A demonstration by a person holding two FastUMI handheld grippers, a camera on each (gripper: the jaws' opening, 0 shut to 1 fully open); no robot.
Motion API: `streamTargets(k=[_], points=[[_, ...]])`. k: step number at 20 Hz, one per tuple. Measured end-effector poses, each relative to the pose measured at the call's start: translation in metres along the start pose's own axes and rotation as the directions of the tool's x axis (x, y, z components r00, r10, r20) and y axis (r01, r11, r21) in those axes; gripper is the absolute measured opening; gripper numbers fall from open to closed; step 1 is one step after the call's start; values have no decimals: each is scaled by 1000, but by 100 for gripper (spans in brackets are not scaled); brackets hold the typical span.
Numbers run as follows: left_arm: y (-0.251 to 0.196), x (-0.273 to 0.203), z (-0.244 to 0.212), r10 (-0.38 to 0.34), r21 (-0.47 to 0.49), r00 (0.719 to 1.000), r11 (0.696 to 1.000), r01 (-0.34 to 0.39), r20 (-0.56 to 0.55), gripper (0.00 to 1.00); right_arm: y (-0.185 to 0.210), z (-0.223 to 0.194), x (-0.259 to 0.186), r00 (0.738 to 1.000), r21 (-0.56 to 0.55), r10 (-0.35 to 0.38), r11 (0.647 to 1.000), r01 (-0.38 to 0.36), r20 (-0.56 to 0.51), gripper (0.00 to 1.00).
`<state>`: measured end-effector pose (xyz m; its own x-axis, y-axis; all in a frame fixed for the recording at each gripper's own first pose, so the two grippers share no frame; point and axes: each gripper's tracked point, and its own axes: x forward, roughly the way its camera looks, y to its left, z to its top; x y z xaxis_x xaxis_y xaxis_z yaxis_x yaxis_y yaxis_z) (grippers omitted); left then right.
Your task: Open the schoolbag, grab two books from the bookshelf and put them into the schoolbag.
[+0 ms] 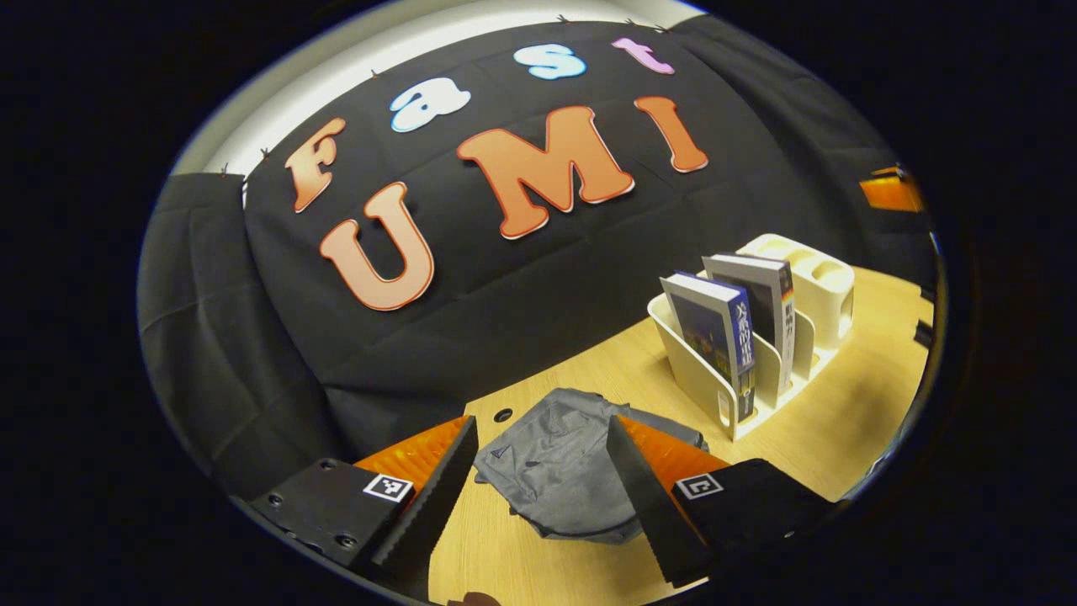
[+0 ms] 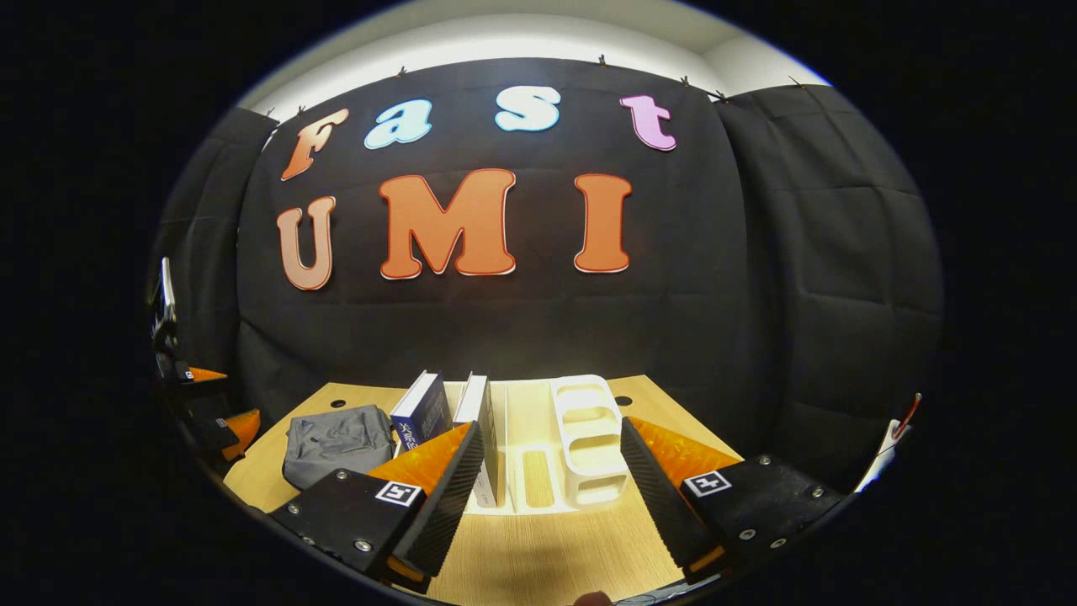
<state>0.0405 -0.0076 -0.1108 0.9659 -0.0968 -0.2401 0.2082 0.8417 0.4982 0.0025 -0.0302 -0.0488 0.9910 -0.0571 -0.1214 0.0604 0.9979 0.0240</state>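
Both grippers, left point(image 1: 538, 488) and right point(image 2: 551, 480), hover spread wide above a wooden table point(image 1: 850, 421) holding a grey schoolbag point(image 1: 555, 471) beside a white bookshelf point(image 2: 580, 446) with two upright books point(image 1: 740, 324).

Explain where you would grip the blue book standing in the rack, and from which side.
Grip the blue book by its top edge, coming from above, one finger on each cover. It stands upright in the rack, whose dividers cover its lower half, and a second book stands close behind, so only the top is free.
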Motion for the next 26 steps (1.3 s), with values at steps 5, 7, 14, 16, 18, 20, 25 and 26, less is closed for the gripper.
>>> streamTargets(k=[5, 7, 14, 16, 18, 20, 25, 26], points=[[-28, 14, -33, -44, 100, 997, 994, 50, -59, 97, -13, -16, 1, 999, 2, -32, 999, 32, -43, 97], [-42, 20, -44, -71, 129, 995, 988, 80, -72, 97, -17, -21, 0, 997, -3, -46, 999, 46, -56, 97], [-82, 45, -94, -97, 270, 982, 953, 138, -161, 98, -31, -33, 1, 992, -28, -84, 996, 82, -91, 97], [-97, 49, -105, -116, 321, 977, 932, 170, -178, 97, -36, -39, 0, 989, -28, -100, 995, 97, -108, 97], [-108, 54, -117, -136, 339, 969, 919, 201, -207, 97, -42, -44, -1, 986, -27, -113, 993, 111, -125, 97], [-117, 61, -124, -148, 352, 964, 909, 221, -223, 97, -45, -48, -3, 983, -26, -126, 992, 123, -136, 98], [-124, 79, -140, -133, 374, 954, 899, 230, -268, 97, -52, -55, -5, 976, -28, -148, 989, 146, -160, 97], [-126, 80, -143, -134, 377, 952, 896, 236, -276, 96, -53, -55, -5, 975, -25, -150, 989, 148, -163, 98]])
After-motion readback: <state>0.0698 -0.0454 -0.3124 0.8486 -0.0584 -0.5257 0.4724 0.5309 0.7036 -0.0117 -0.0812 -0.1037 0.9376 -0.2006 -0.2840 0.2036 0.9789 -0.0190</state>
